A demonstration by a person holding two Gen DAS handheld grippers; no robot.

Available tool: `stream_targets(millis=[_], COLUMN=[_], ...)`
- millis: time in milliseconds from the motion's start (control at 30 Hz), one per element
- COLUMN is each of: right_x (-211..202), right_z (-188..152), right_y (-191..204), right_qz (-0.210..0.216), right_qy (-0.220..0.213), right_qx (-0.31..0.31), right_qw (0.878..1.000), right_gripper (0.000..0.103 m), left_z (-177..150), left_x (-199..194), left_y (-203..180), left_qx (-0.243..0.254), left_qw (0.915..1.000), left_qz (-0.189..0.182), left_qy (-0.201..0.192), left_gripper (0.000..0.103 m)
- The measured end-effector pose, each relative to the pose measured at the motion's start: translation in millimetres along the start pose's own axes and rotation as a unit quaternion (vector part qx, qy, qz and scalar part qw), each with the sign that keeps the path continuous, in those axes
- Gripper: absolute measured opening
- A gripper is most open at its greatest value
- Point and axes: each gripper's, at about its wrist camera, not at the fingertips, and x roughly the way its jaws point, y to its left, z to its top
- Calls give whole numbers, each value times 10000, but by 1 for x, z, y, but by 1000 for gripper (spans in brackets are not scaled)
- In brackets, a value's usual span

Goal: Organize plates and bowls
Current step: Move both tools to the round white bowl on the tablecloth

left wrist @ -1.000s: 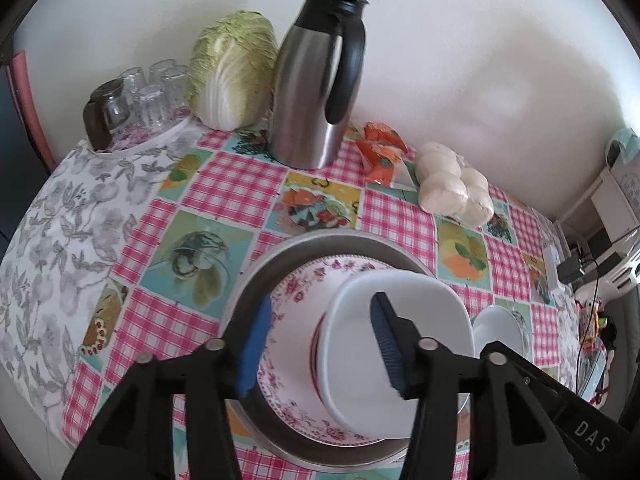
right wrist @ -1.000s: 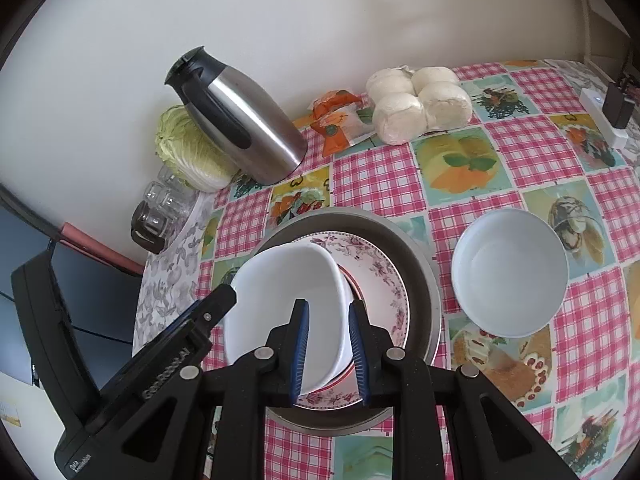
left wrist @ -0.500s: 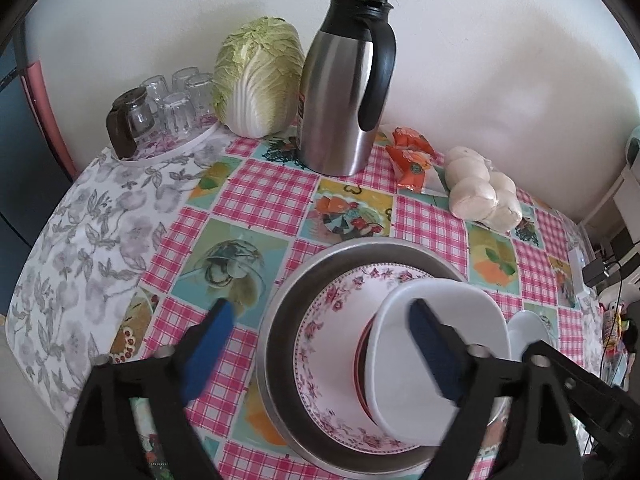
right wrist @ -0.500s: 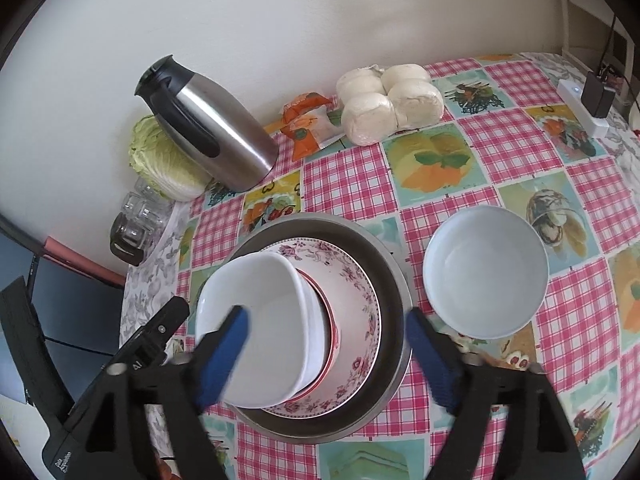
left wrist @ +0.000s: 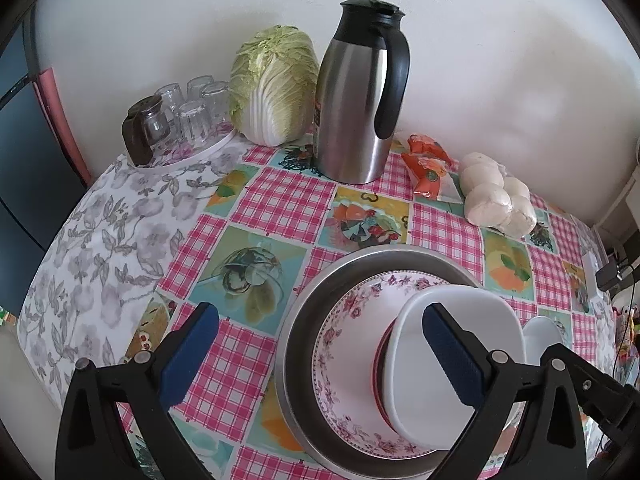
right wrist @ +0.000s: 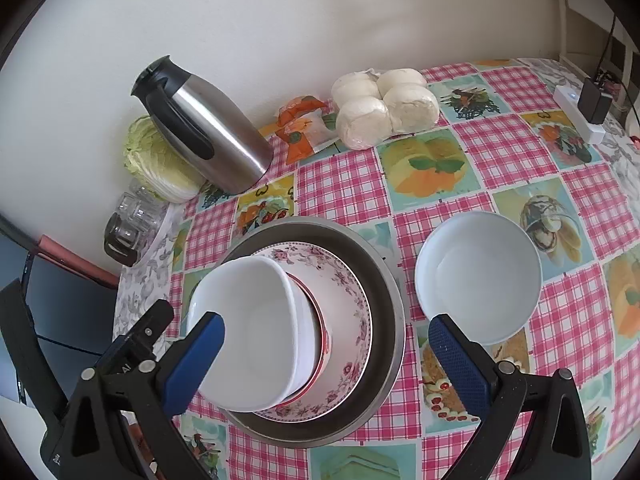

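The white squarish bowl [right wrist: 256,328] sits on top of the stack inside the metal basin [right wrist: 384,280], which serves as the landmark here: plain glossy white, deep, with rounded corners and a thick rim, it leans toward the basin's left side in the right wrist view. Under it lies a dish with a red rim line [right wrist: 320,332], and under that a wide plate with a pink floral border [right wrist: 352,292], both nested in the basin. A round white bowl [right wrist: 478,276], plain and empty, stands on the checked tablecloth [right wrist: 500,148] just beside the basin's right edge, apart from it. The right gripper [right wrist: 326,342] hangs over the basin with its blue pads spread wide and pressing on nothing. The left gripper [left wrist: 318,354] likewise has its fingers wide apart, one pad in front of the squarish bowl, the other off the basin's left rim; its jaws are opening.
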Motion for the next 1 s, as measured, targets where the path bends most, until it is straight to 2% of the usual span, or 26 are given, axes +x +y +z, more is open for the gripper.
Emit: stream_targets(millis=[133,267,500,767,900,1000], right_x=[-6,-27,-73,-110,-120,-123], right_z=[4,13,30,37,37,37], right_y=[-7,-30,-82,-140,-159,-169], right_qz=[76,-1,-394,-484,-435,-621], right_qy=[-22,-252,-800,-1226,-1370,-1456], right_qx=[30,221,542,949,1084,1112], right_qw=[10000,9994,9945,9867,9837,9811], right_gripper=[103,103,103,103,103,103], left_z=[1,2,6,2,-1,-4], left_x=[-9,-20,-41,-49,-46,-42], left_y=[-5,-15,-51,-109,-133,-152], left_qx=[-1,33,-13,262,423,698], left_qw=[9999,9995,9960,9899,9863,9848], left_qz=[-76,-159,-708,-1278,-1541,-1550], left_qy=[-134,-276,-539,-551,-418,-346], left_gripper=[102,102,102,102,102,102])
